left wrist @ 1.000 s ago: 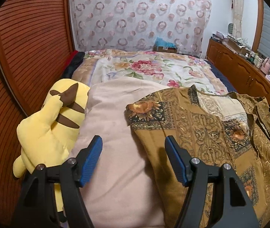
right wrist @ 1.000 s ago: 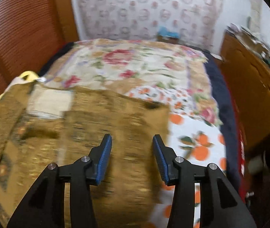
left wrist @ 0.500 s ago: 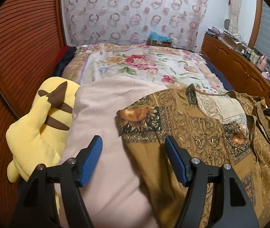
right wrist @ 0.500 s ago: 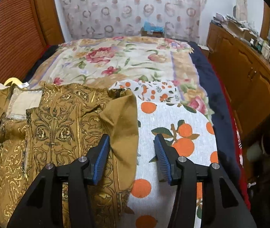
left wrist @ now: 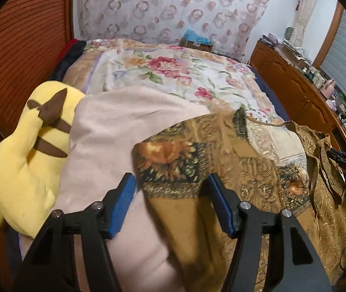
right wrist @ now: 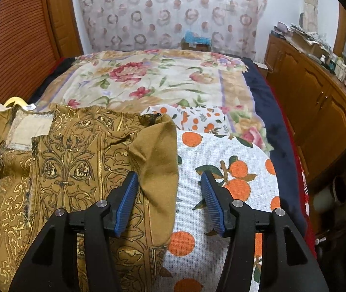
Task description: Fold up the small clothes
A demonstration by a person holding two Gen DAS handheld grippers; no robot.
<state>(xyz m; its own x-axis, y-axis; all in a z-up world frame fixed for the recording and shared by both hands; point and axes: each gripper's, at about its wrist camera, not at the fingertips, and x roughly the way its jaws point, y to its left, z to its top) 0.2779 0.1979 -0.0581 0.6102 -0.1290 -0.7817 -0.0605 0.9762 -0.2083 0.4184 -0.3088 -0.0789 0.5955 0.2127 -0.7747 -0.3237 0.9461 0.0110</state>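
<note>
While hovering over the brown patterned shirt (left wrist: 246,170), gripping nothing yet. Left claw (left wrist: 171,180): pads apart, just now narrowing, straddling the flower-printed left sleeve (left wrist: 173,165) without pressing on it. Right claw (right wrist: 169,177): pads apart, just now widening, bare between the pads, poised over the shirt's right edge where a plain brown flap (right wrist: 158,150) lies turned over.

Shirt spread front-up across the near end of the bed (left wrist: 173,73), left part on a pale pink blanket (left wrist: 124,121), right part on an orange-print cloth (right wrist: 221,170).

Judged step: lining up for the first side fold, probably bringing the sleeves in toward the middle. Next move, as a guess: lower each claw onto its own edge, pinch only the shirt's layer and not the bedding beneath, then lift and carry inward together.

Edges and room: left sleeve hem clear against the pink blanket, easy to catch. Right edge doubled and wrinkled, so likely to slip. Yellow plush toy (left wrist: 27,158) just beside the blanket on the left, limiting outward swing there. Wooden cabinet (right wrist: 319,97) well apart on the right. Plenty of open floral bedcover beyond the collar.
</note>
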